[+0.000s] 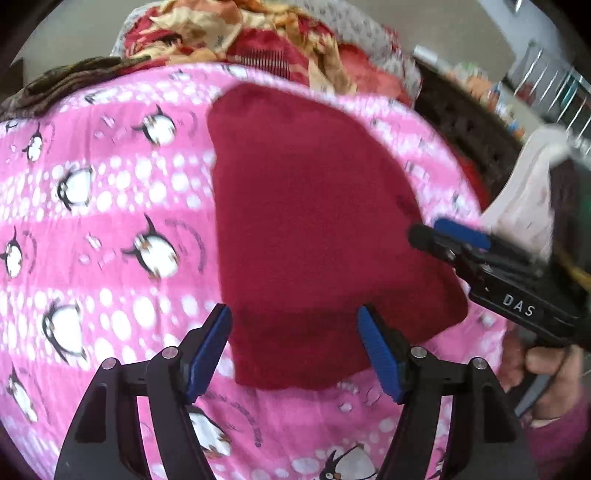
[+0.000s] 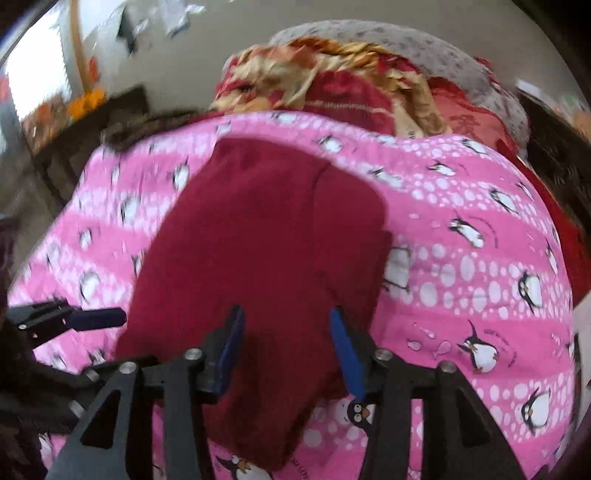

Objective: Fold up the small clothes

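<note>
A dark red knit garment (image 1: 314, 229) lies flat on a pink penguin-print sheet (image 1: 110, 221). It also shows in the right wrist view (image 2: 266, 251), with a fold line down its upper right part. My left gripper (image 1: 295, 347) is open, its blue pads on either side of the garment's near edge, just above it. My right gripper (image 2: 286, 347) is open over the garment's near end. In the left wrist view the right gripper (image 1: 443, 236) reaches in at the garment's right edge. In the right wrist view the left gripper (image 2: 96, 318) shows at the garment's left edge.
A heap of red and orange patterned clothes (image 1: 240, 33) lies at the far edge of the sheet, also in the right wrist view (image 2: 332, 74). A brown cloth (image 1: 66, 81) lies at the far left. A dark basket (image 1: 469, 133) stands at the right. A hand (image 1: 535, 369) holds the right gripper.
</note>
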{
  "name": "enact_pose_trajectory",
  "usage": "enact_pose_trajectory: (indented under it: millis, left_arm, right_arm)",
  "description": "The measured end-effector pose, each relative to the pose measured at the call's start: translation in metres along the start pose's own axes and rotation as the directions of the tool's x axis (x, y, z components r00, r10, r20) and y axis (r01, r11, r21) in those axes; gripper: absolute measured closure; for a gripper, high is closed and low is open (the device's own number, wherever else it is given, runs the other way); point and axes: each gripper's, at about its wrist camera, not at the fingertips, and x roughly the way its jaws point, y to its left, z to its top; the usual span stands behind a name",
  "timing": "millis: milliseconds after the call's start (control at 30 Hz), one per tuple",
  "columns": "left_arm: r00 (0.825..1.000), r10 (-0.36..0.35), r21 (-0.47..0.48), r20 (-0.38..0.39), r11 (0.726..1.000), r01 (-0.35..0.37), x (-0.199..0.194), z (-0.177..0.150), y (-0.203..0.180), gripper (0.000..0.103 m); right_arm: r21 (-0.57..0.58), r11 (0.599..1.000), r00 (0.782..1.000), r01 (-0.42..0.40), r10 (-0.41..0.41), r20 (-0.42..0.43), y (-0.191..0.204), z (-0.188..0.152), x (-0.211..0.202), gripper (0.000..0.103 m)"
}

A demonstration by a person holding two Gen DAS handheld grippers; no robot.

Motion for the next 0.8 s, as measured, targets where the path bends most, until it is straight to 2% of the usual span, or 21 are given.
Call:
enact_pose_trajectory:
  millis: [67,100,267,333,433,567,600,633,700,733,800]
  left_arm:
    - [0.999,-0.015,-0.005,0.028,1.000,0.015,-0.004,0.010,0.009,0.052]
    - [0.999,-0.028,-0.013,0.023,1.000,0.028,-0.002,0.015,0.014,0.052]
    - [0.991,-0.112,-0.086,-0.074,0.991,0.105,0.033,0.027,0.034,0.051]
    - [0.984,-0.158,-0.101,-0.079,0.984,0.150,0.044,0.028,0.040,0.051]
    - [0.968,-0.231,-0.136,-0.102,0.967,0.216,0.059,0.027,0.040,0.047]
    - [0.954,-0.270,-0.175,-0.130,0.953,0.246,0.075,0.030,0.038,0.046]
    - [0.954,-0.272,-0.180,-0.129,0.952,0.247,0.076,0.031,0.039,0.049]
    - [0.954,-0.272,-0.182,-0.127,0.952,0.247,0.074,0.032,0.038,0.056]
    - [0.958,-0.264,-0.170,-0.115,0.955,0.243,0.065,0.034,0.034,0.067]
    - [0.961,-0.256,-0.155,-0.109,0.959,0.237,0.058,0.034,0.031,0.073]
    - [0.966,-0.242,-0.124,-0.094,0.965,0.230,0.041,0.035,0.024,0.077]
  right_arm:
    - [0.111,0.994,0.998,-0.021,0.015,0.054,-0.021,0.001,-0.009,0.022]
    - [0.155,0.987,0.998,-0.032,0.023,0.063,-0.031,0.000,-0.009,0.019]
    - [0.317,0.941,0.992,-0.119,0.128,-0.007,-0.072,-0.003,0.032,0.019]
    - [0.357,0.916,0.981,-0.180,0.193,0.000,-0.081,-0.007,0.046,0.019]
    - [0.385,0.873,0.949,-0.299,0.315,0.021,-0.082,-0.009,0.064,0.019]
    - [0.402,0.848,0.928,-0.344,0.373,0.006,-0.073,-0.013,0.086,0.020]
    - [0.411,0.843,0.928,-0.347,0.373,0.019,-0.072,-0.013,0.087,0.024]
    - [0.414,0.844,0.930,-0.342,0.368,0.018,-0.072,-0.013,0.087,0.027]
    - [0.397,0.855,0.934,-0.335,0.357,0.019,-0.067,-0.010,0.080,0.048]
    - [0.385,0.860,0.934,-0.336,0.356,0.018,-0.064,-0.008,0.075,0.054]
    - [0.353,0.872,0.935,-0.338,0.355,0.020,-0.055,-0.002,0.059,0.062]
